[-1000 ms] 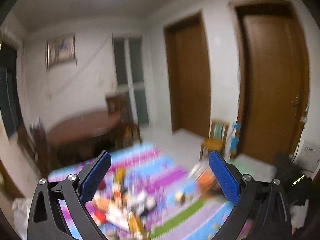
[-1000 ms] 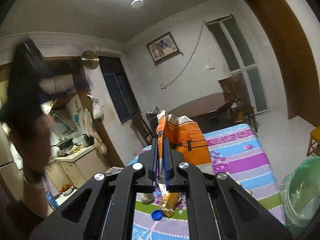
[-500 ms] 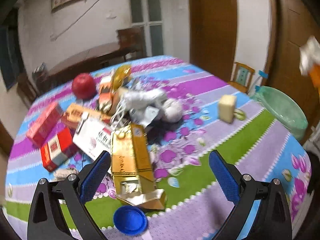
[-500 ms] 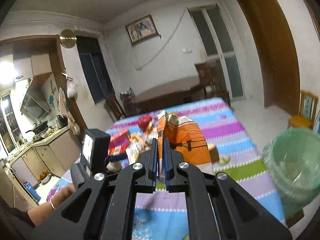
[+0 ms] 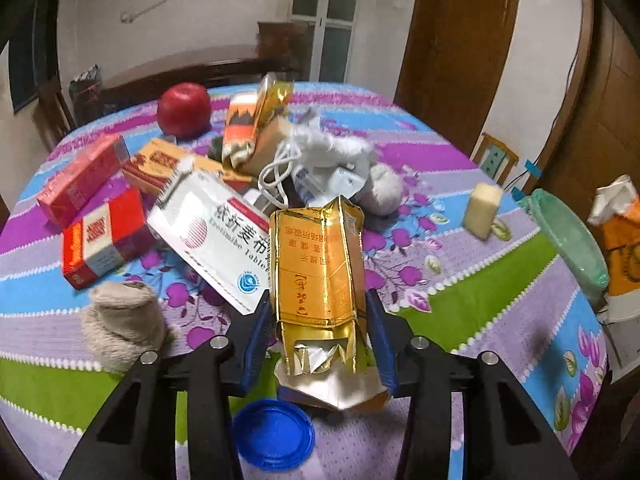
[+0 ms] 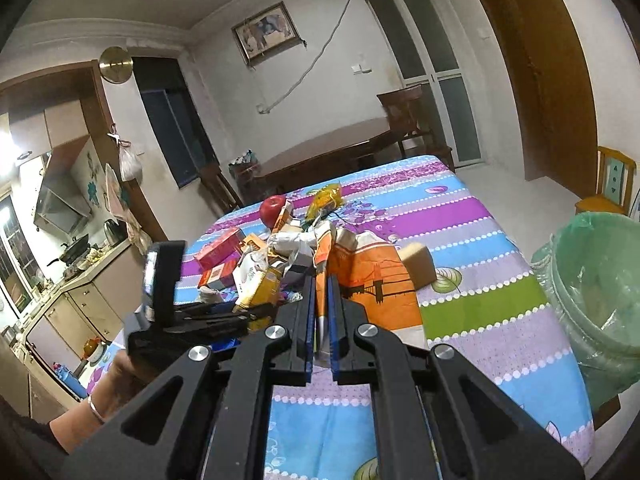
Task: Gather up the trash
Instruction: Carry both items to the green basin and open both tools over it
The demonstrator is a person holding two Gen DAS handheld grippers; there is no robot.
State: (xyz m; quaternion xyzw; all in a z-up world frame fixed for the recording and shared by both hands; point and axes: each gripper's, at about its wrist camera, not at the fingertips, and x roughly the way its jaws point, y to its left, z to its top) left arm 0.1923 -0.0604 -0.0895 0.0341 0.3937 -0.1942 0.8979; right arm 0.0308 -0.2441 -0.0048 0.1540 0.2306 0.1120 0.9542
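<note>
Left gripper [image 5: 318, 334] low over the striped floral tablecloth [image 5: 480, 304], blue ribbed pads either side of a crumpled gold foil carton [image 5: 318, 272]; its torn open end faces the camera, silver lining showing. Jaws have just been closing in from full spread, carton between them, pads at or nearly at its creased sides; firm contact cannot be told. Just below the fingers lies a round blue plastic cap [image 5: 274, 434]; left of them a lumpy grey-beige wad [image 5: 122, 326] and a flat white cardboard medicine box [image 5: 216, 236]; beyond, red boxes, a smooth red apple [image 5: 184, 109], a tangle of white cord. Half a second ago this gripper was wide open and farther from the carton. Right gripper [image 6: 321, 304] clamped shut on a flattened orange-and-white paper carton [image 6: 368, 280], held above the table as before. To its right, a bin with a thin green plastic liner [image 6: 592, 280].
</note>
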